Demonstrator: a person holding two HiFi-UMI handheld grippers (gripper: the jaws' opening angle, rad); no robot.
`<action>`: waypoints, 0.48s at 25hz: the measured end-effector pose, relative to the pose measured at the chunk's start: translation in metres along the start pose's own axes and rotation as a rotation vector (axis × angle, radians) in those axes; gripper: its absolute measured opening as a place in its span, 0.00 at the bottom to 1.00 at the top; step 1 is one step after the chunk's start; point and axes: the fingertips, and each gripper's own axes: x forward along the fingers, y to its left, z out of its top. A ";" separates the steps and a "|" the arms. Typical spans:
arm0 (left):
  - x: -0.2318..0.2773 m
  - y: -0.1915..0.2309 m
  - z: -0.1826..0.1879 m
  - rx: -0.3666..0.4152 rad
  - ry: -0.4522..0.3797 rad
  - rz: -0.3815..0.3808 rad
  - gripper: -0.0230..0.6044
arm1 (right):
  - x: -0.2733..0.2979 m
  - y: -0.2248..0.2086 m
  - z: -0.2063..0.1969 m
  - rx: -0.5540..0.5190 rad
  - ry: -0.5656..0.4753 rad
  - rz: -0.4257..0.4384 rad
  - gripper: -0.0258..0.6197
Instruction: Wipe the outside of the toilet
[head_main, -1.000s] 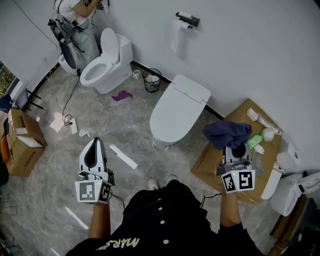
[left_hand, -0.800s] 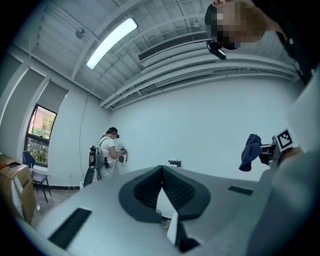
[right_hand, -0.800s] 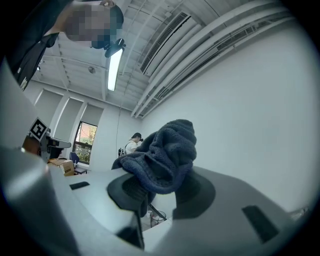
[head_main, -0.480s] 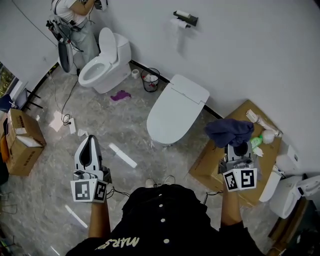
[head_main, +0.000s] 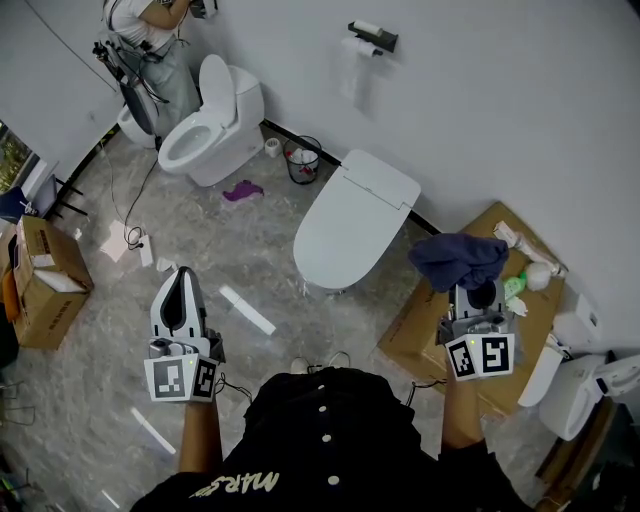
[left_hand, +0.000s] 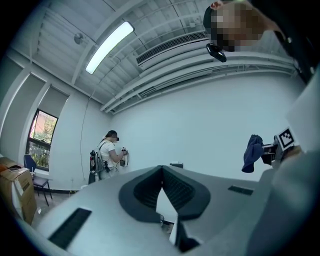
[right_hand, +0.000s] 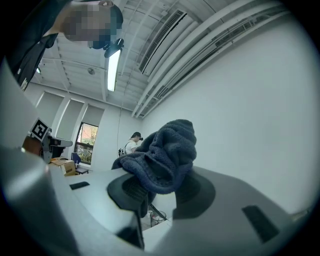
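Head view shows the wiping not yet begun: the right gripper (head_main: 479, 296) is clamped on a dark blue cloth (head_main: 460, 258) above the cardboard (head_main: 425, 325), well apart from the lidded toilet (head_main: 352, 222), the left gripper (head_main: 183, 282) is closed and empty, and both have barely shifted since a second ago.

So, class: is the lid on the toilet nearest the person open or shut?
Shut: on the near toilet, the lid lies flat and hides the bowl.
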 end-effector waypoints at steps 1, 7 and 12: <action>0.001 -0.002 0.000 0.001 0.001 -0.004 0.05 | 0.000 0.000 -0.001 -0.002 0.003 0.001 0.22; 0.006 -0.009 0.003 0.011 -0.012 -0.048 0.05 | 0.003 0.002 -0.002 -0.004 0.013 0.002 0.22; 0.007 -0.015 0.003 0.014 -0.011 -0.060 0.05 | 0.000 0.004 -0.003 -0.006 0.013 0.011 0.22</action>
